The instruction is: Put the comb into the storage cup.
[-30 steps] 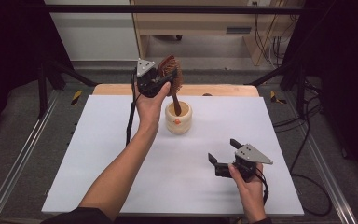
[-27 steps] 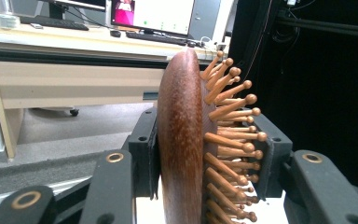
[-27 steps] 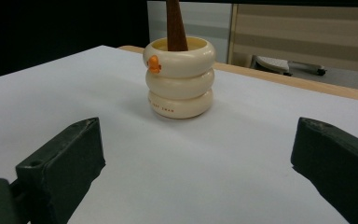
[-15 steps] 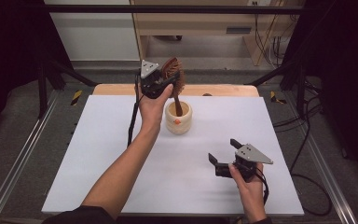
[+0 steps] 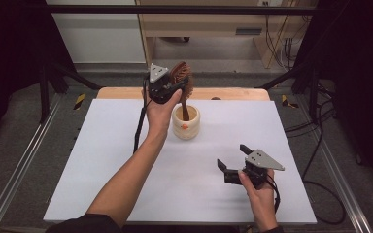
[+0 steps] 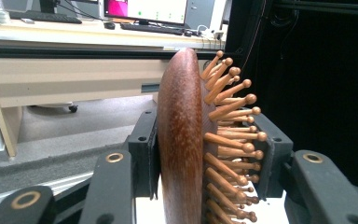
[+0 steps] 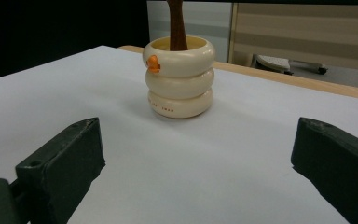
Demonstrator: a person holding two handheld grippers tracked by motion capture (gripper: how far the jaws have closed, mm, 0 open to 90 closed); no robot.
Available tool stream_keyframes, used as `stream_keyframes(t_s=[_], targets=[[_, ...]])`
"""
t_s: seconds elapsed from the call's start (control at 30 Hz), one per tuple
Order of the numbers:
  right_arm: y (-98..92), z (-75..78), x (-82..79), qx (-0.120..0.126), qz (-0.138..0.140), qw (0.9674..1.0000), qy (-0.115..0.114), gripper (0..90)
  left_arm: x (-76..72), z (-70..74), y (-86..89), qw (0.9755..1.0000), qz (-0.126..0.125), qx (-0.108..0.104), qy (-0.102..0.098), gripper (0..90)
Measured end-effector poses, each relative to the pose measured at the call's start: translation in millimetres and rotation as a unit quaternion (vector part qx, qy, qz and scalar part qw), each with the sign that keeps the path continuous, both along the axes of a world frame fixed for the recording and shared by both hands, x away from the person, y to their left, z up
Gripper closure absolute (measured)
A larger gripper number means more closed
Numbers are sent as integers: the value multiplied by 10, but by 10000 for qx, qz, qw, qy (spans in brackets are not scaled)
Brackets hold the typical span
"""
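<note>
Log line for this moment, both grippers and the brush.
left gripper: shut on hairbrush head | hairbrush handle: in cream holder, upright | right gripper: open, empty, above white table

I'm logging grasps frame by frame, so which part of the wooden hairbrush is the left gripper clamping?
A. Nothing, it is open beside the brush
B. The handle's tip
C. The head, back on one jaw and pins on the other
C: the left gripper squeezes the hairbrush head, while the handle stands in the cream cup.
</note>
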State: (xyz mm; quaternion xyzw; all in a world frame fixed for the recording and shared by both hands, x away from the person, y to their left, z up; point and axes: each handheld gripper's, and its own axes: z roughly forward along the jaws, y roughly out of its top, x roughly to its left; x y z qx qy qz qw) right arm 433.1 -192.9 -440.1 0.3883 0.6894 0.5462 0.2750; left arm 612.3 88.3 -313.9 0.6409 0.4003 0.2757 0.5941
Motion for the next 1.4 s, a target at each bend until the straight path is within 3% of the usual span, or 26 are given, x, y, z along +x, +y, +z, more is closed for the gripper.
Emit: stream_keyframes(t_s=[1.0, 1.4], targets=[[7, -8, 6, 37, 32, 10000, 24, 27, 37, -132, 12, 9996, 130, -201, 157, 516], [-4, -10, 10, 13, 33, 10000, 15, 27, 34, -171, -44, 9996, 101, -165, 186, 515]])
